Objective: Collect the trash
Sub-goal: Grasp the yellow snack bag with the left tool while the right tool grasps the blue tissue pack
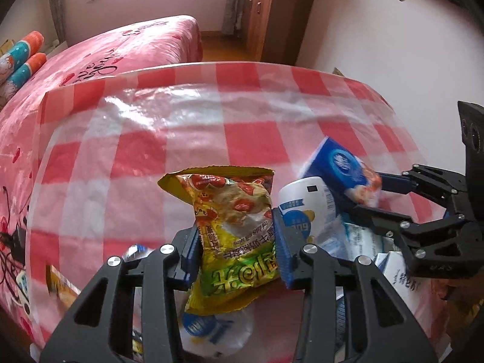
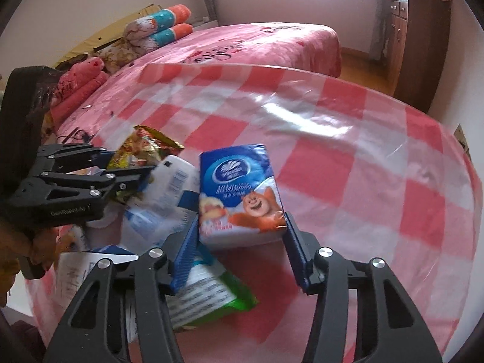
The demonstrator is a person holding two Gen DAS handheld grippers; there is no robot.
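A yellow-green snack bag (image 1: 236,227) stands upright between the blue pads of my left gripper (image 1: 237,251), which is shut on its lower half. From the right wrist view the same bag (image 2: 142,148) shows in the left gripper (image 2: 130,163) at the left. A blue tissue pack with a cartoon bear (image 2: 242,187) sits between the pads of my right gripper (image 2: 241,242), which press its lower corners. In the left wrist view that pack (image 1: 338,163) is held by the right gripper (image 1: 367,195) at the right. Both items are over a pile of packaging.
A table with a red-and-white checked cloth (image 1: 181,127) carries the pile: a white bottle with a blue label (image 2: 172,181), a green-edged packet (image 2: 217,293) and a white carton (image 1: 402,275). Behind it are a pink bed (image 2: 257,45) and a brown wardrobe (image 1: 272,15).
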